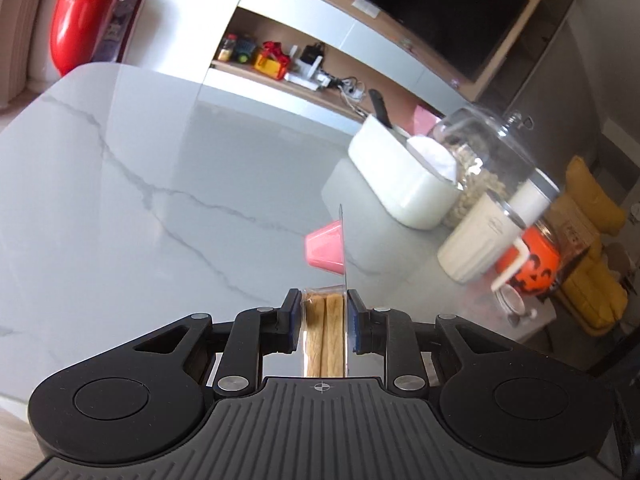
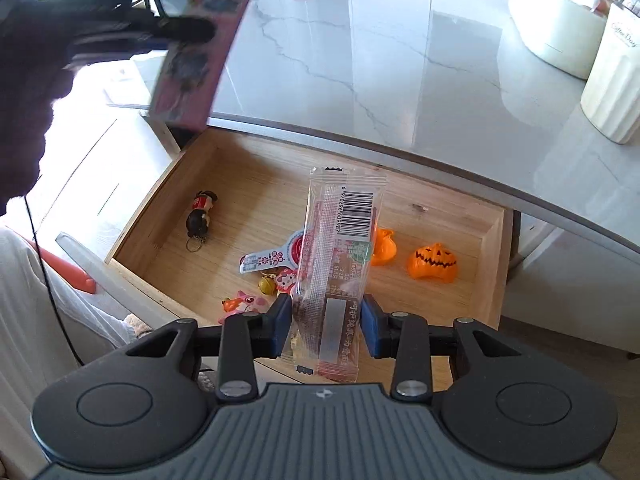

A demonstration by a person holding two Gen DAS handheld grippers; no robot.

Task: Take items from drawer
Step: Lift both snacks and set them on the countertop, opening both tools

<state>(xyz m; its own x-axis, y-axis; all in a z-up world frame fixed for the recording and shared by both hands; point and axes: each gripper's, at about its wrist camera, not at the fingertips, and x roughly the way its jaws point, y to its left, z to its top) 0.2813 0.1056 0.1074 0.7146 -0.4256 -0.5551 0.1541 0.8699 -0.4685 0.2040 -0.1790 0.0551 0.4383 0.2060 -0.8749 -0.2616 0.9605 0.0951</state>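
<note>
- In the left wrist view the left tool (image 1: 323, 320) is clamped on a clear-fronted snack pack (image 1: 325, 332) with two biscuit sticks inside; the pack's thin flap stands up past the fingertips at lower centre of the frame.
- Beyond it lies the marble surface (image 1: 140, 184), and a pink cup (image 1: 325, 249) lies on its side just above the pack in the frame.
- At right of that view stand a white box (image 1: 400, 184), a clear jar (image 1: 492, 160), a cream canister (image 1: 480, 240) and an orange pumpkin bucket (image 1: 528, 256), close together.
- In the right wrist view the right tool (image 2: 325, 322) grips a clear sachet (image 2: 340, 264) with a barcode, held upright above the open wooden drawer (image 2: 224, 184) at centre frame.
- On the drawer floor lie a dog keychain (image 2: 202, 216), a round-headed label (image 2: 276, 258), a pink cartoon charm (image 2: 244, 305) and two orange pumpkin pieces (image 2: 434, 262) toward the right.
- At upper left of that view the left tool shows dark and blurred, with the pink pack (image 2: 200, 52) in its grip over the surface edge.
</note>
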